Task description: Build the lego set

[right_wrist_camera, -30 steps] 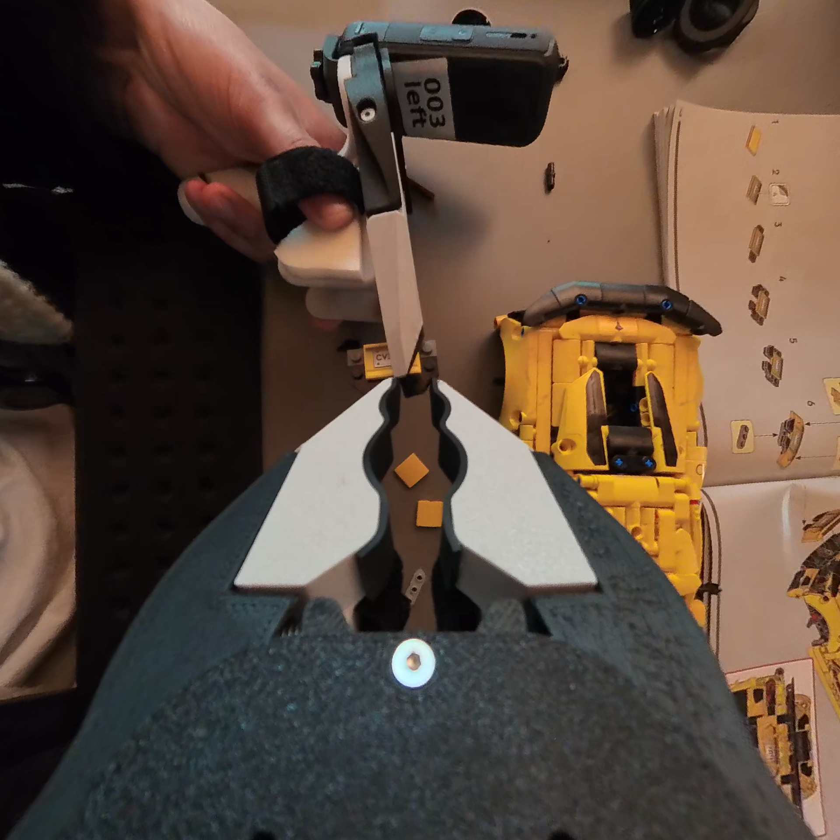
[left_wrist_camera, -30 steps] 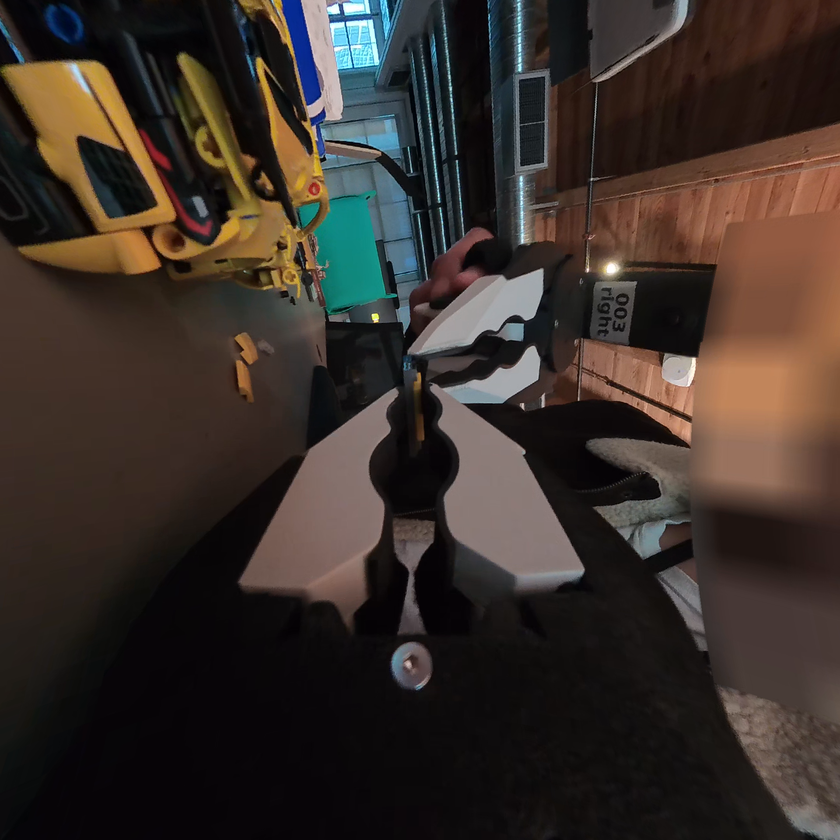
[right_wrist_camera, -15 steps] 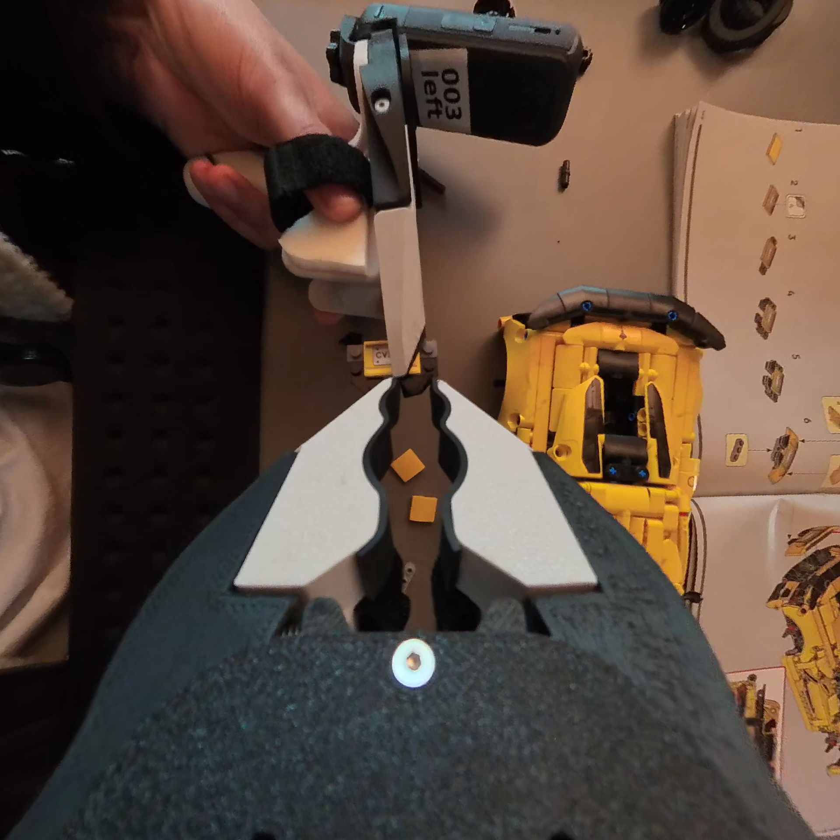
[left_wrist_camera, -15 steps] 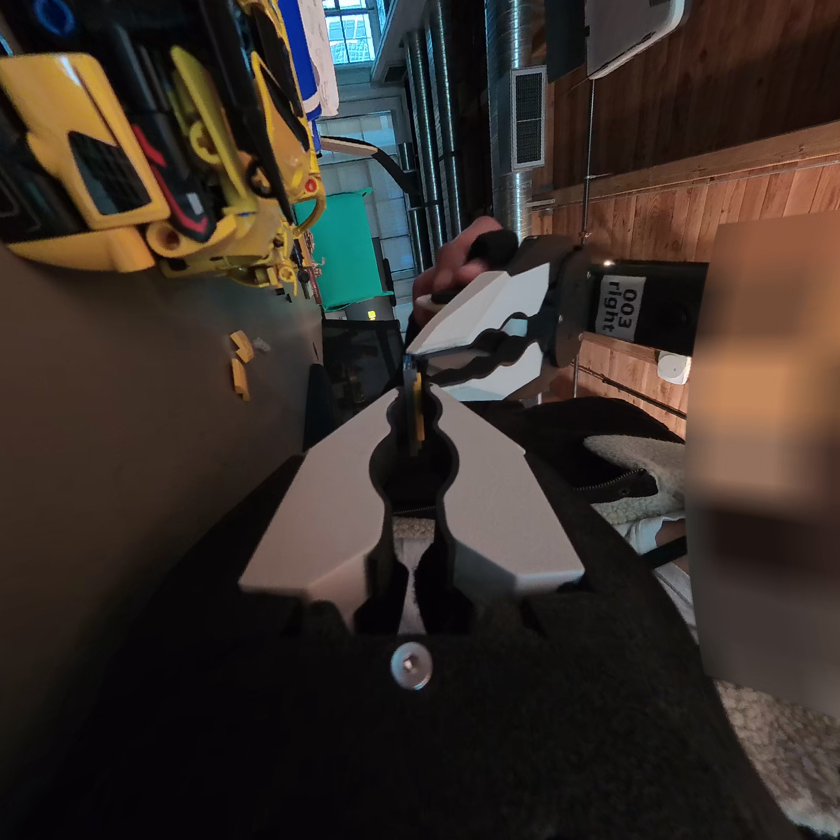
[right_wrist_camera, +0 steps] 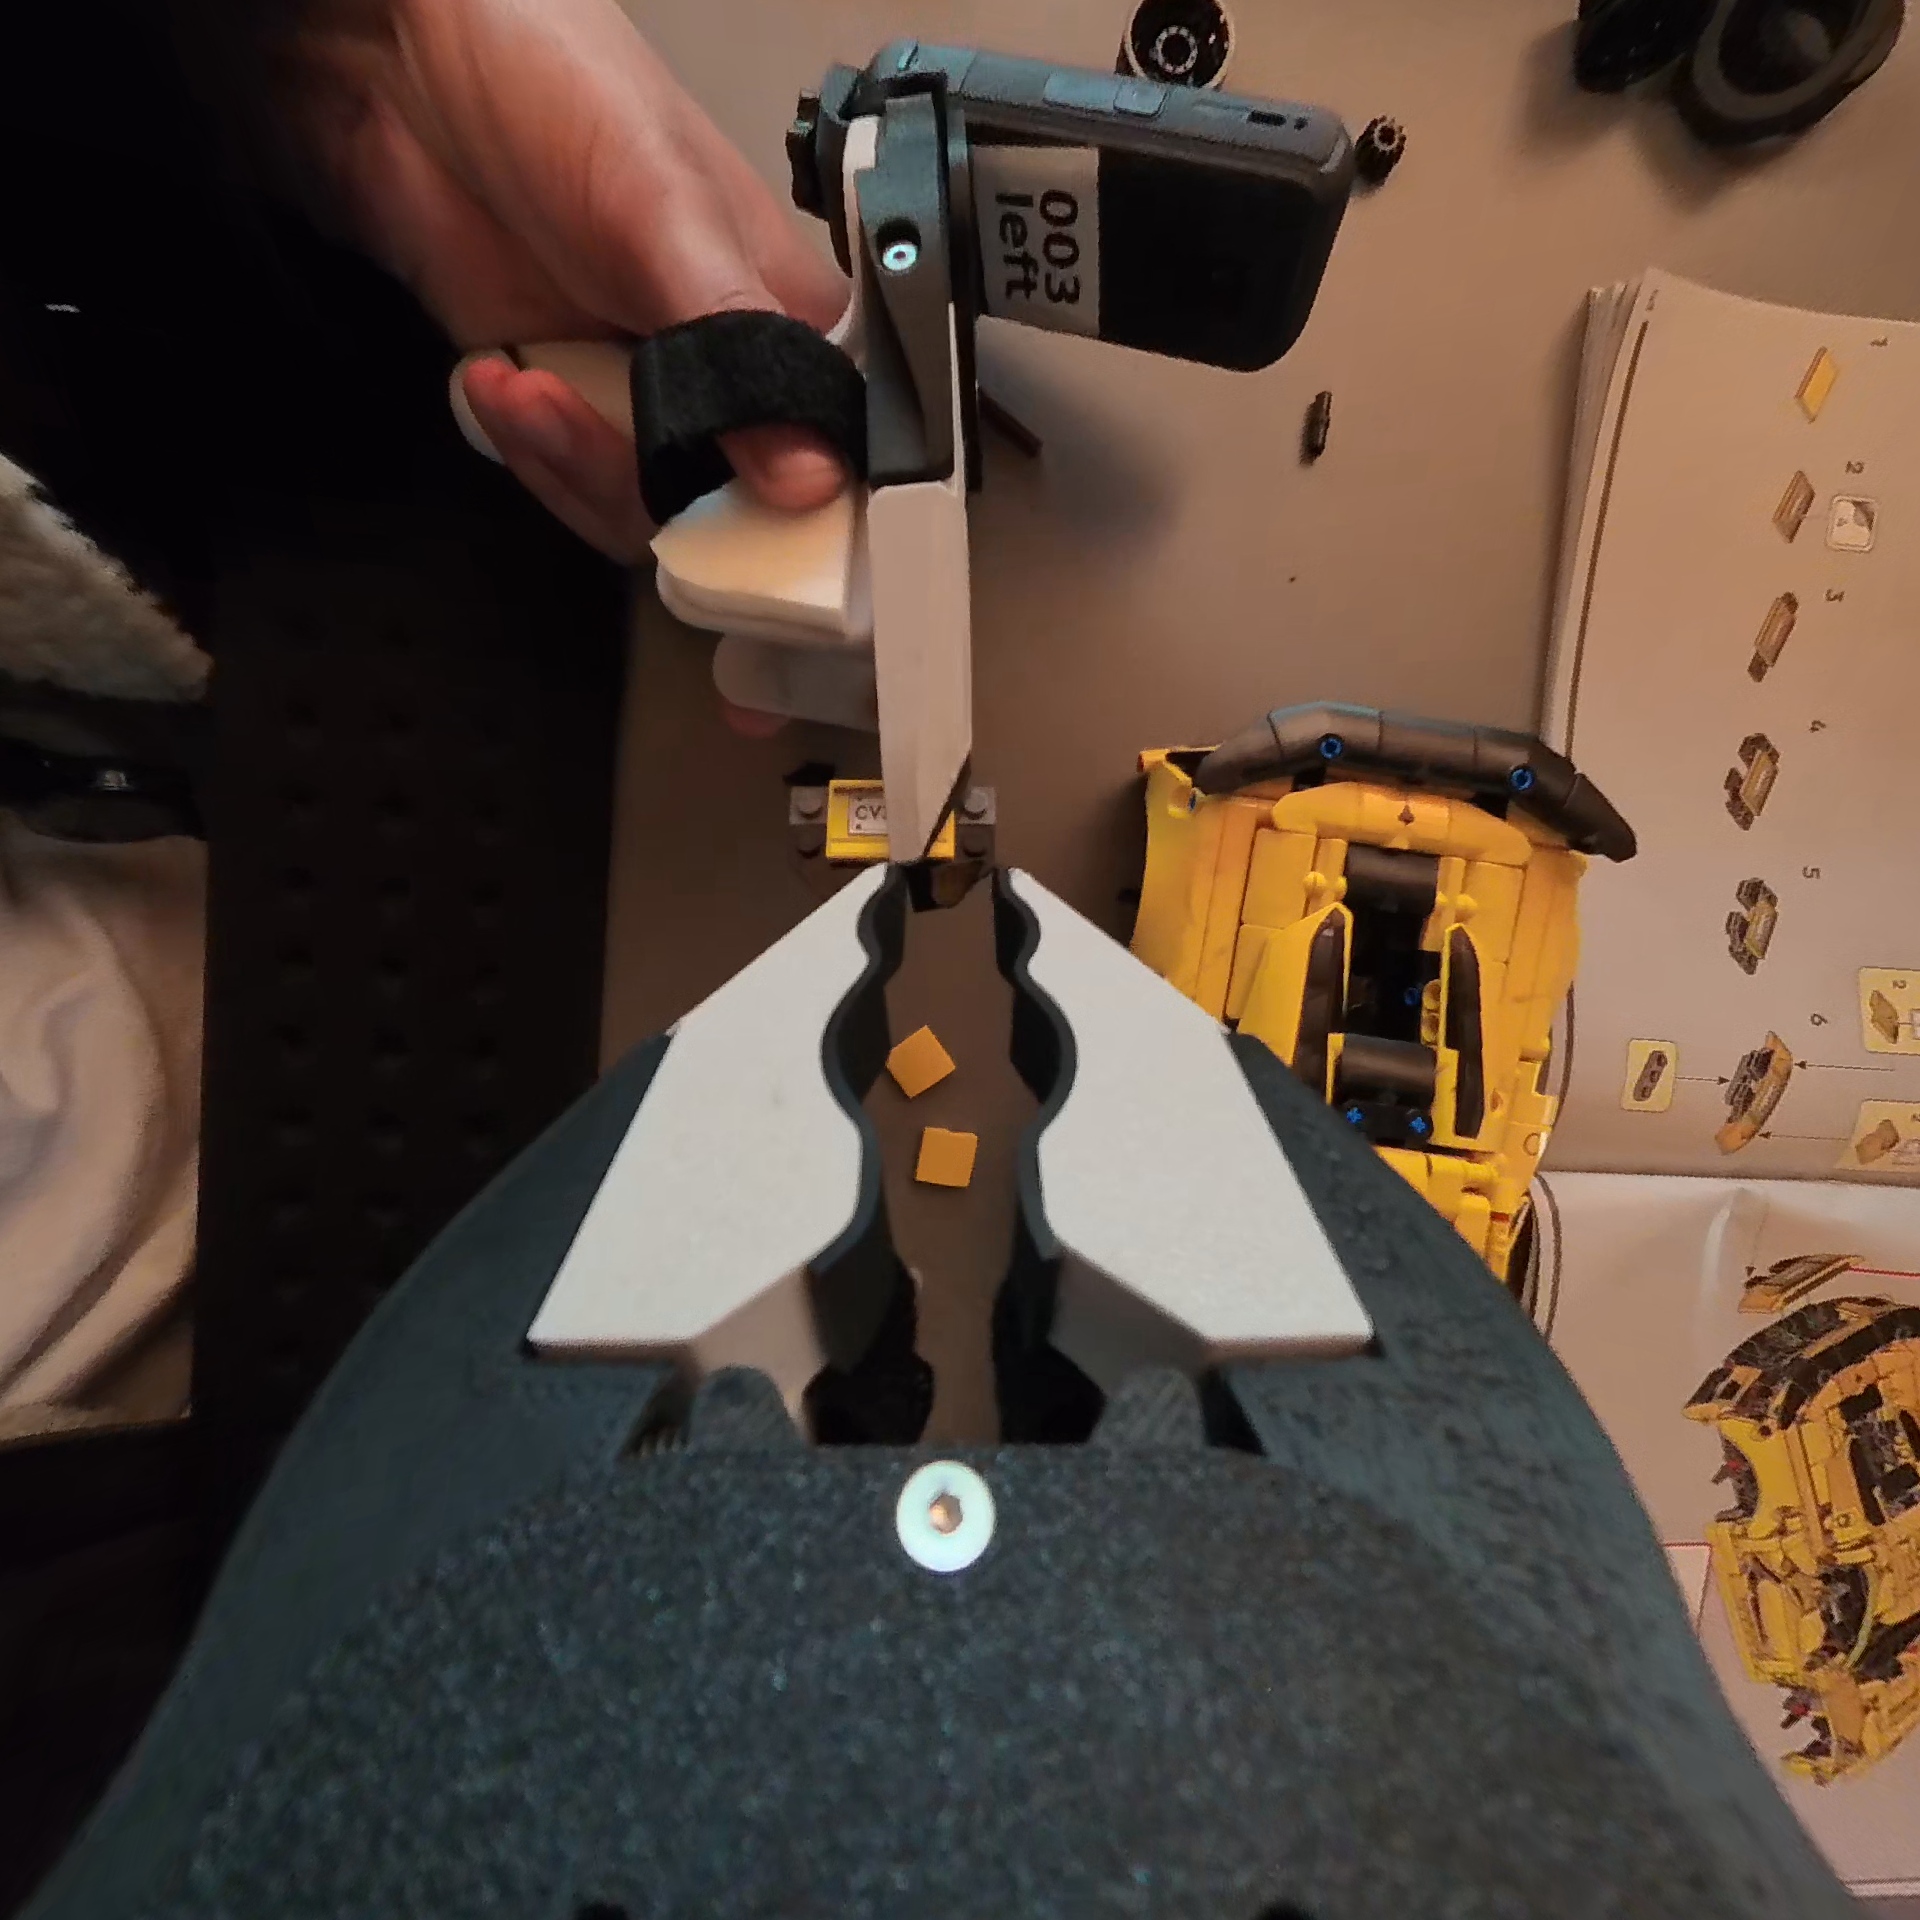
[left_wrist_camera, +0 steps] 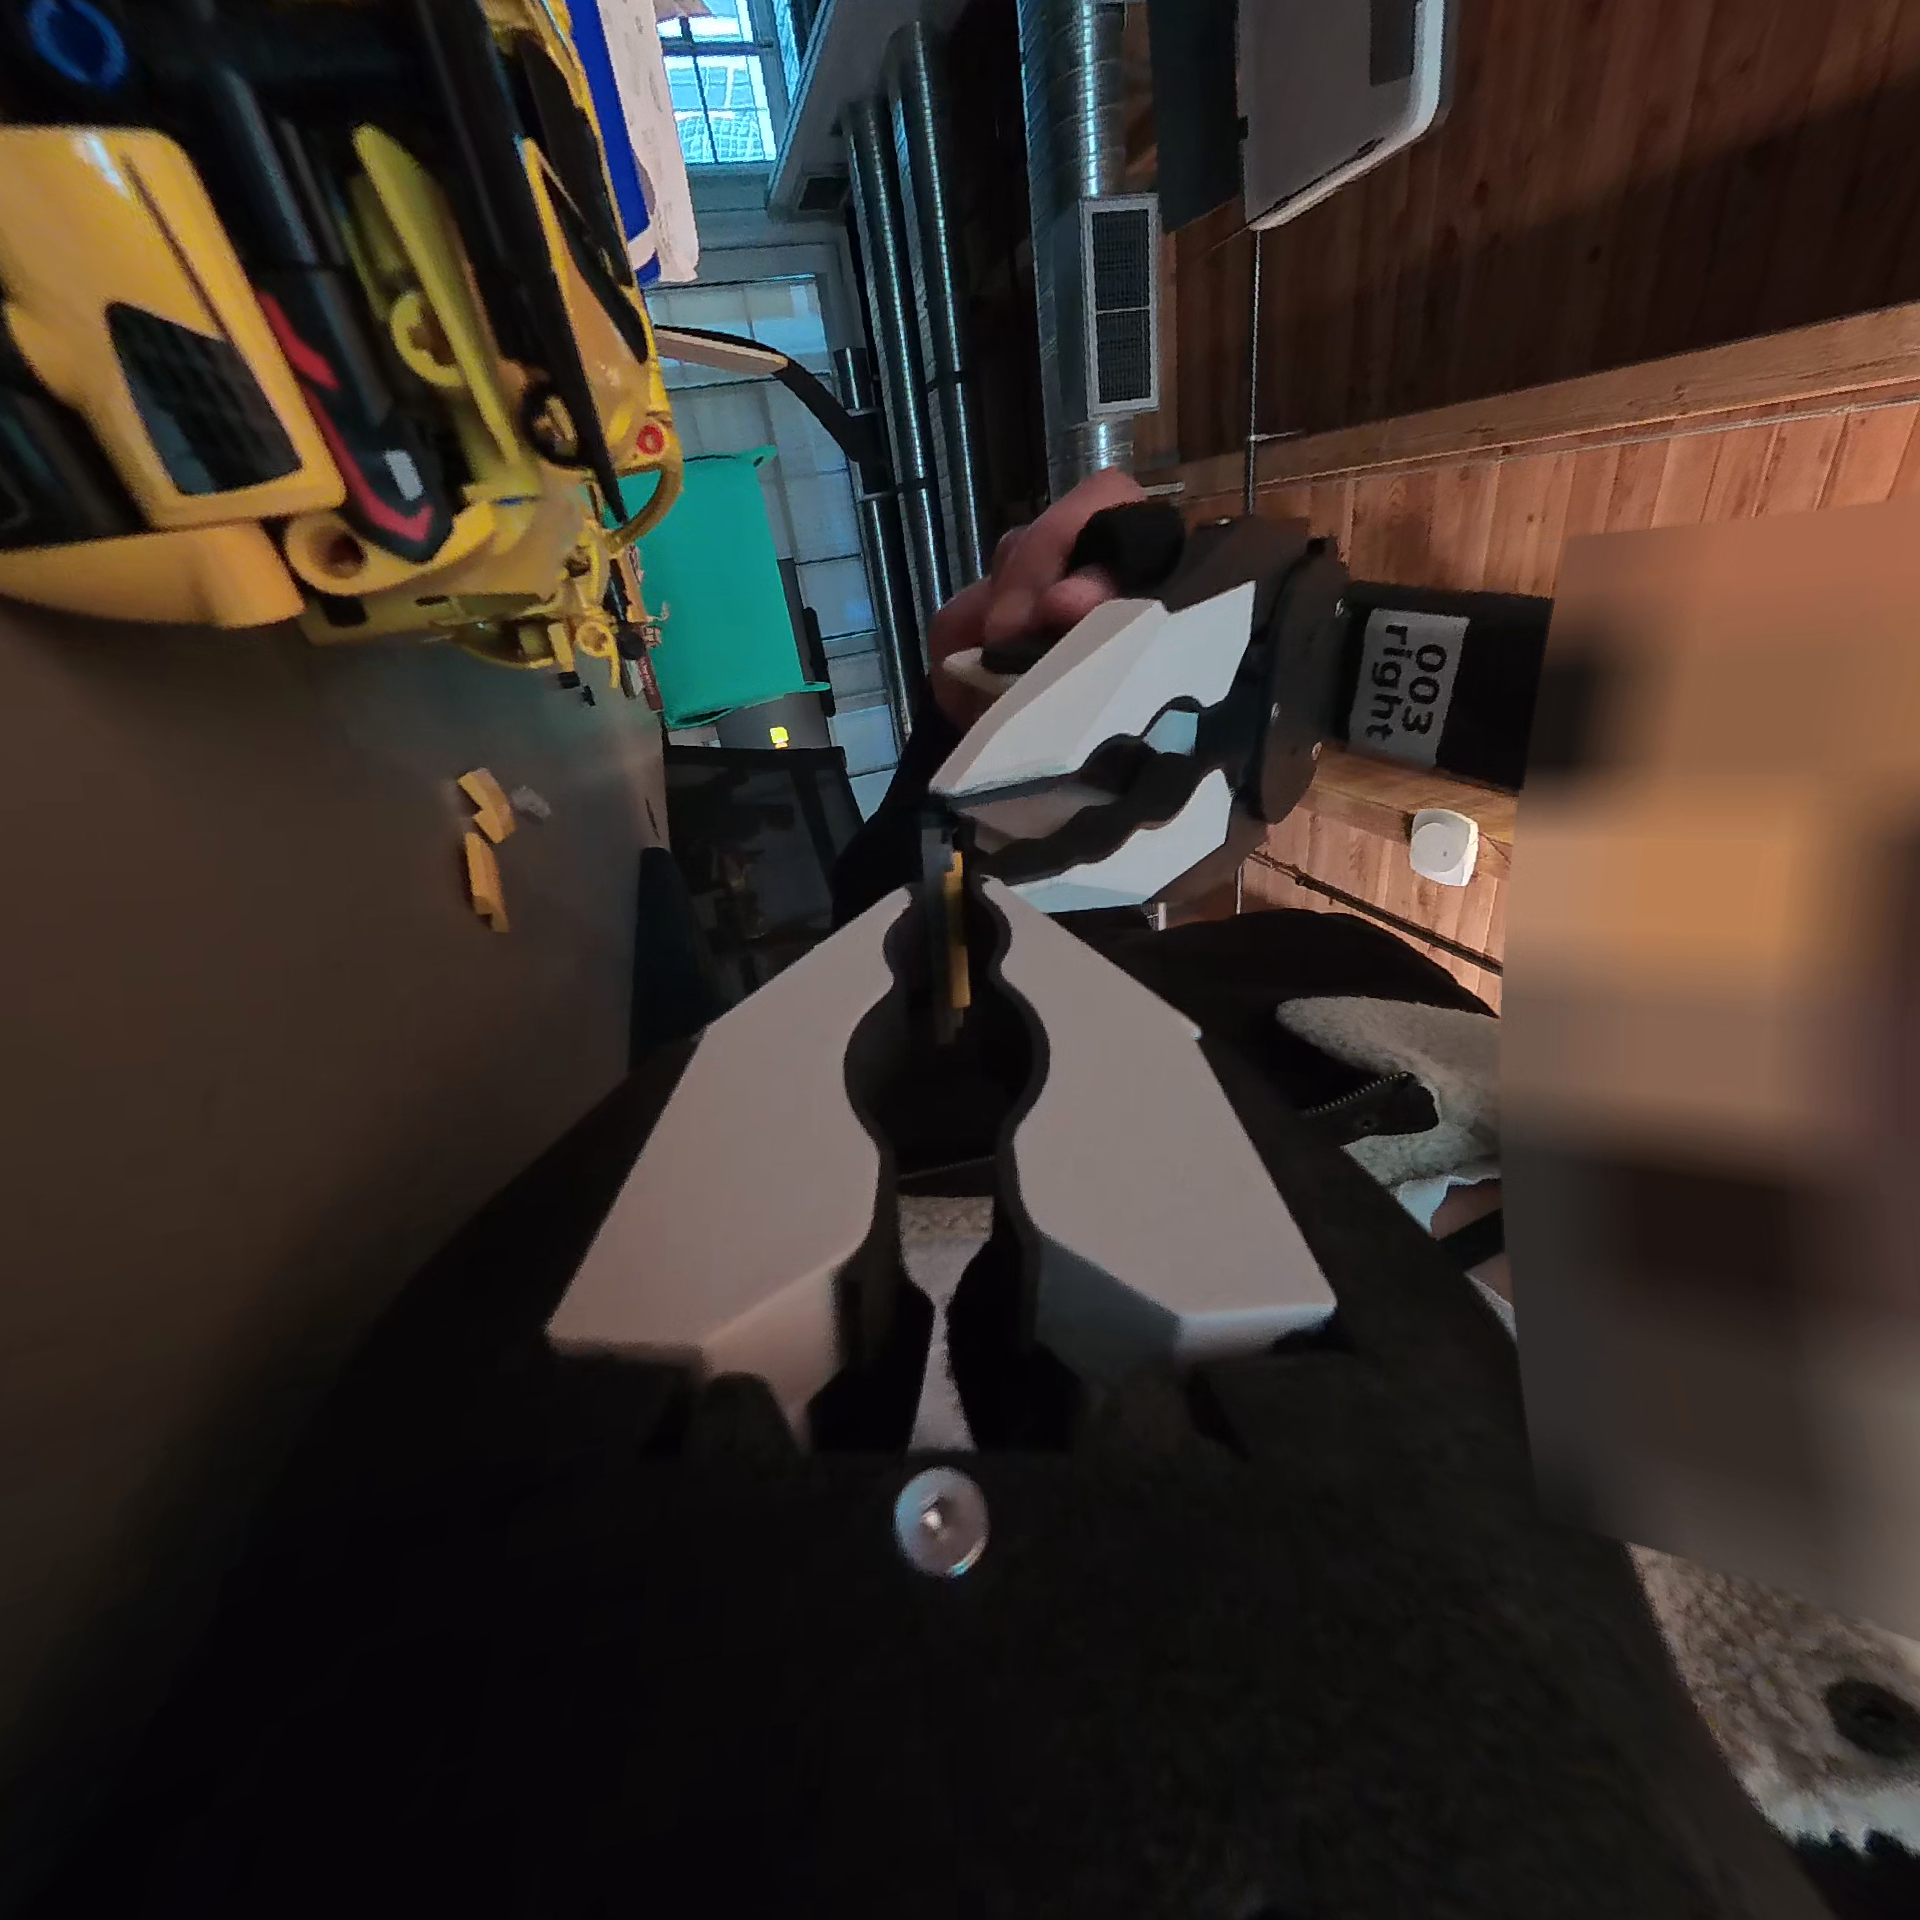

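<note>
Right wrist view: left gripper (right_wrist_camera: 920,831) hangs point-down above the grey tabletop (right_wrist_camera: 1195,540), jaws pinched on a small yellow-and-grey lego plate assembly (right_wrist_camera: 868,826) that carries a printed tile.
Assembly axis: long axis runs left-right across this view, crosswise to the left jaws, with a grey end showing on either side of them.
Right gripper (right_wrist_camera: 940,883): jaws part-open, nothing between them, tips just below the assembly and straddling the left gripper's tip.
Left wrist view: assembly (left_wrist_camera: 948,935) is seen edge-on, a thin yellow and grey sliver between the jaws; right gripper (left_wrist_camera: 961,821) tips sit right at its far end.
Key relation: assembly lies dead ahead of the right jaws, at their tips.
Loose parts: two flat yellow square tiles (right_wrist_camera: 920,1060) lie on the tabletop under the right gripper.
Yellow lego car body (right_wrist_camera: 1382,966): on the tabletop right of both grippers, apart.
</note>
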Tool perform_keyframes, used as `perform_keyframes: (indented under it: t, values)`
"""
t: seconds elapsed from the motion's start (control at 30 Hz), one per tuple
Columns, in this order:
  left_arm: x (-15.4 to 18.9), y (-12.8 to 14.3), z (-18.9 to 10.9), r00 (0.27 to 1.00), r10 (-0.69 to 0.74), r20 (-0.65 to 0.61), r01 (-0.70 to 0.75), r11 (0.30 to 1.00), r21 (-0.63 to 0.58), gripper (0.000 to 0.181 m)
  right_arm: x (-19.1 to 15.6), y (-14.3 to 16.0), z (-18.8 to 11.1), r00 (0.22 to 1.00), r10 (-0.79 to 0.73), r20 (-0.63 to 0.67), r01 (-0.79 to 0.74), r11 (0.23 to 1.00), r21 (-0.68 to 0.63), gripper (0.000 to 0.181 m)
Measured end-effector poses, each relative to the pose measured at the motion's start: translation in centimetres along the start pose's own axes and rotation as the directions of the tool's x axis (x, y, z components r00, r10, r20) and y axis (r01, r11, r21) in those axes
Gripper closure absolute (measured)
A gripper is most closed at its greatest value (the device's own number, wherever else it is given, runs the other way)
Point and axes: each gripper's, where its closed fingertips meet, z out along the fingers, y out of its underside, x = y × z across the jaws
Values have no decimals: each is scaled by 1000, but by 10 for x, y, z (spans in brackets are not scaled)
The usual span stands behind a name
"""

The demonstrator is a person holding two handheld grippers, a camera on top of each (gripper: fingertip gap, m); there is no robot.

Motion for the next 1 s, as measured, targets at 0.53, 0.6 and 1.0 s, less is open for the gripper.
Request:
perform_keyframes:
  t: [0.53, 0.6, 1.0]
  values:
    - [2, -2, -1, 1000, -7, -21, 7, 1000, 8, 176, -2, -8, -7, 999, 27, 26, -29, 996, 80, 153]
    - [2, -2, -2, 1000, -4, -19, 4, 1000, 9, 176, 3, -7, -12, 997, 73, 25, -76, 987, 139, 151]
    - [1, 1, 0, 1000, 17, 2, -17, 1000, -6, 176, -2, -3, -10, 476, 543, 691, -856, 468, 222, 165]
